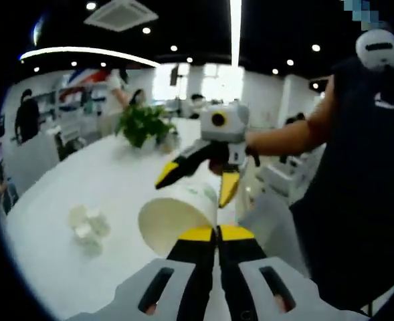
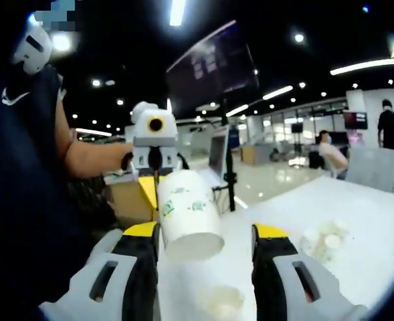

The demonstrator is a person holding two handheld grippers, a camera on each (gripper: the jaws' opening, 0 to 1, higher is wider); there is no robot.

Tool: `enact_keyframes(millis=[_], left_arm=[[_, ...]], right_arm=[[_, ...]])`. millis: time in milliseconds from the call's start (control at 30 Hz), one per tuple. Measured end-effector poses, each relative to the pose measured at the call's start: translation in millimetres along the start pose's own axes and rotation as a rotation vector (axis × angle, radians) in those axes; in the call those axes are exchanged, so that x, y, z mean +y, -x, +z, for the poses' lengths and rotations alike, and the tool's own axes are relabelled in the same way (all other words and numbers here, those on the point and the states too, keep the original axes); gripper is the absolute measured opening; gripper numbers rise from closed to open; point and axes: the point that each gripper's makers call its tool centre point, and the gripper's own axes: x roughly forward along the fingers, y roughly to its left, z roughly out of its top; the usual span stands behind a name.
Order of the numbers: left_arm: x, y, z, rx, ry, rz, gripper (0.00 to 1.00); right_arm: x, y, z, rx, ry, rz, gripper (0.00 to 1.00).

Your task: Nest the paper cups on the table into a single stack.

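Observation:
A white paper cup (image 1: 176, 217) with small green print hangs in the air above the table, lying sideways with its open mouth towards the left gripper view. My left gripper (image 1: 217, 233) is shut on its rim. My right gripper (image 1: 197, 184) faces it from the far side, open, one yellow-tipped jaw on each side of the cup's base. In the right gripper view the cup (image 2: 186, 210) sits between the wide-open jaws of my right gripper (image 2: 205, 232), base towards the camera, with the left gripper (image 2: 155, 175) behind it. Another pale cup (image 2: 222, 301) stands on the table below.
The white table (image 1: 83, 180) carries a cluster of small white objects (image 1: 88, 224), also seen as white objects (image 2: 324, 241), and a green plant (image 1: 143, 124) at its far end. The person (image 1: 357, 187) stands close on one side. A dark monitor (image 2: 210, 67) on a stand rises behind.

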Motion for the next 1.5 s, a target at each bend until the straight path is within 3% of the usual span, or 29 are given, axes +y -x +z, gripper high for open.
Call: enact_keyframes(millis=[167, 367, 400, 500, 600, 867, 1133, 1500], left_arm=[[9.2, 3, -0.6, 0.212, 0.008, 0.015, 0.0], [15.2, 1, 2.5, 0.341, 0.05, -0.006, 0.0], [15.2, 0, 2.0, 0.384, 0.037, -0.011, 0.0], [11.9, -5, 8.7, 0.44, 0.035, -0.031, 0.0], [15.1, -8, 7.5, 0.545, -0.056, -0.03, 0.0], [21.3, -18, 5.3, 0.753, -0.097, -0.018, 0.0], [20.9, -33, -2.6, 0.858, -0.165, -0.014, 0.0], [15.2, -57, -19.2, 0.901, -0.128, -0.016, 0.0]], right_arm=[[-14, 15, -20.5, 0.036, 0.002, -0.077, 0.7], [-31, 32, -40.4, 0.06, -0.008, -0.172, 0.96], [-32, 35, -43.6, 0.064, -0.009, -0.184, 0.98], [-35, 41, -52.8, 0.087, -0.013, -0.202, 1.0], [-39, 46, -61.4, 0.111, -0.02, -0.224, 1.0], [-45, 58, -74.7, 0.117, -0.049, -0.281, 1.0], [-48, 68, -79.8, 0.125, -0.054, -0.311, 1.0], [-46, 70, -82.3, 0.119, -0.066, -0.316, 1.0]])
